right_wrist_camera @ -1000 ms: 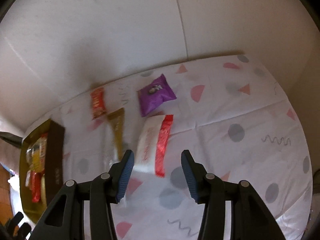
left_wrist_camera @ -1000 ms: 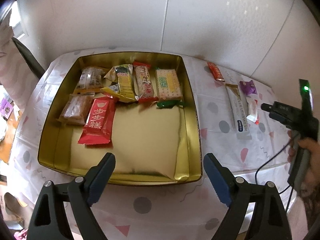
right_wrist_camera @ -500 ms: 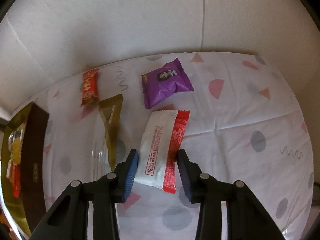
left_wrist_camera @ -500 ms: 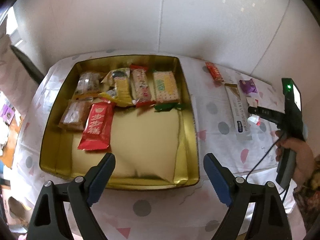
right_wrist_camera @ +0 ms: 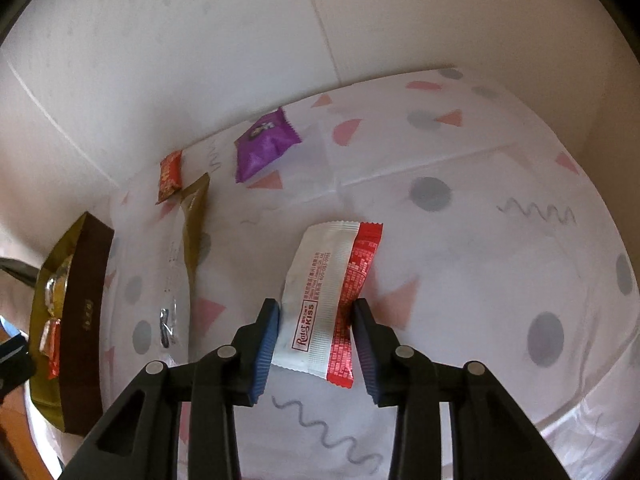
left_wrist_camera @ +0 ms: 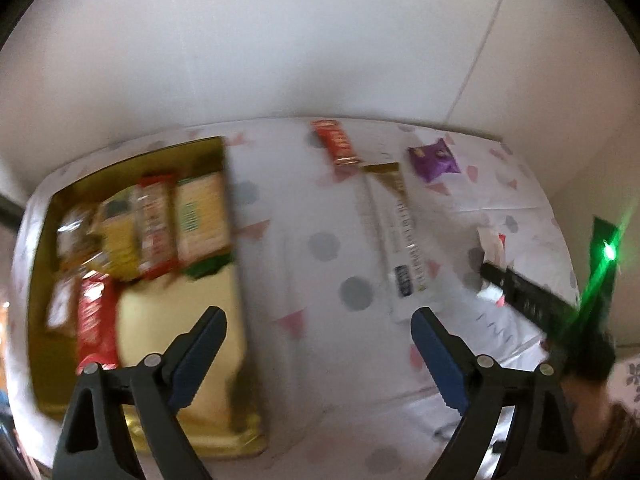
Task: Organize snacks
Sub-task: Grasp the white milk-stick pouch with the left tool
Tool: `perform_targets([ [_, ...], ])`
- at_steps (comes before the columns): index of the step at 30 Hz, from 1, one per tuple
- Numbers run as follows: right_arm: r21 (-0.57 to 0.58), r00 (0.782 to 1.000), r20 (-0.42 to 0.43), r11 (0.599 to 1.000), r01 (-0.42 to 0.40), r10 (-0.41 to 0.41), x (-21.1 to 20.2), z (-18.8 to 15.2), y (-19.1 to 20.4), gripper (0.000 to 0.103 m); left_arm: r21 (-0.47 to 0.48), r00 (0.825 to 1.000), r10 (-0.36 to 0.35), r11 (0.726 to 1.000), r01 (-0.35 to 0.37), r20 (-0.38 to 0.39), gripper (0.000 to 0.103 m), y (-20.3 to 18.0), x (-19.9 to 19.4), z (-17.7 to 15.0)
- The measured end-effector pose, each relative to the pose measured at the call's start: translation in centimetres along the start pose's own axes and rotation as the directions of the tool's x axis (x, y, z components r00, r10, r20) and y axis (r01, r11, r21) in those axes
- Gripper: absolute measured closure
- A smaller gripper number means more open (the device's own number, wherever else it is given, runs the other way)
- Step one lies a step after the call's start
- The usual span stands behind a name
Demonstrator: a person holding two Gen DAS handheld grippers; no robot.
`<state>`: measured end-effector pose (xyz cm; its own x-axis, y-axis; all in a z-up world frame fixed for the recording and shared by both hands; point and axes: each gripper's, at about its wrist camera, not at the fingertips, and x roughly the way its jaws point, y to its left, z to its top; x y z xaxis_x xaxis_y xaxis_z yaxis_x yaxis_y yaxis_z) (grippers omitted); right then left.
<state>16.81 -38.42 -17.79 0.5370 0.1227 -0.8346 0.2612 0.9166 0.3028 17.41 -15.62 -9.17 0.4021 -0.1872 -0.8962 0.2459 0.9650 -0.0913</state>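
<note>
A: The right gripper has just been closing, and its pads now pinch the white-and-red snack packet by its long edges, low in the right wrist view at about 6 o'clock.

B: The risk?

A: The wrapper is slick and thin, so I judge it could buckle or slide out on the way to the gold tin, at 9 o'clock in the left wrist view.

B: The left gripper?

A: Jaws wide apart, nothing between them.

B: The surroundings?

A: A white tablecloth with grey dots and pink triangles, set against plain white walls. The purple packet lies at 11 o'clock.
</note>
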Motion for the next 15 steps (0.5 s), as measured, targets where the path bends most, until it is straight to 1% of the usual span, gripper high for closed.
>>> perform_targets([
  [2, 0.009, 1.000, 0.013, 1.000, -0.011, 0.011, -0.4, -0.6, -0.4, 0.066, 0.004, 0.999, -0.020, 1.000, 0.020, -0.030, 0.009, -1.6, 1.8, 0.7],
  [4, -0.007, 1.000, 0.025, 1.000, -0.008, 0.008, -0.6, -1.0, -0.3, 0.065, 0.005, 0.998, -0.041, 0.999, 0.041, -0.050, 0.009, -2.9, 3.6, 1.4],
  [6, -0.038, 0.999, 0.036, 0.999, 0.000, 0.002, -0.8, -1.3, 0.0, 0.065, 0.010, 0.997, -0.027, 1.000, 0.028, -0.066, 0.009, -3.9, 5.2, 2.2],
  [9, -0.056, 0.999, 0.043, 0.998, 0.000, 0.002, -0.9, -1.5, 0.1, 0.065, 0.019, 0.996, -0.027, 0.999, 0.028, -0.085, 0.009, -5.0, 7.4, 3.3],
  [11, -0.056, 0.999, 0.039, 0.998, -0.006, 0.008, -1.1, -1.4, 0.1, 0.065, 0.017, 0.993, -0.045, 0.999, 0.047, -0.113, 0.010, -5.7, 8.9, 3.8],
  [14, -0.056, 0.999, 0.035, 0.998, -0.014, 0.016, -1.2, -1.3, 0.0, 0.065, 0.012, 0.991, -0.046, 0.999, 0.048, -0.128, 0.015, -6.3, 10.3, 4.4],
  [15, -0.056, 0.999, 0.035, 0.998, -0.018, 0.020, -1.2, -1.3, -0.1, 0.065, 0.015, 0.991, -0.039, 0.999, 0.042, -0.131, 0.023, -6.4, 10.6, 4.5],
])
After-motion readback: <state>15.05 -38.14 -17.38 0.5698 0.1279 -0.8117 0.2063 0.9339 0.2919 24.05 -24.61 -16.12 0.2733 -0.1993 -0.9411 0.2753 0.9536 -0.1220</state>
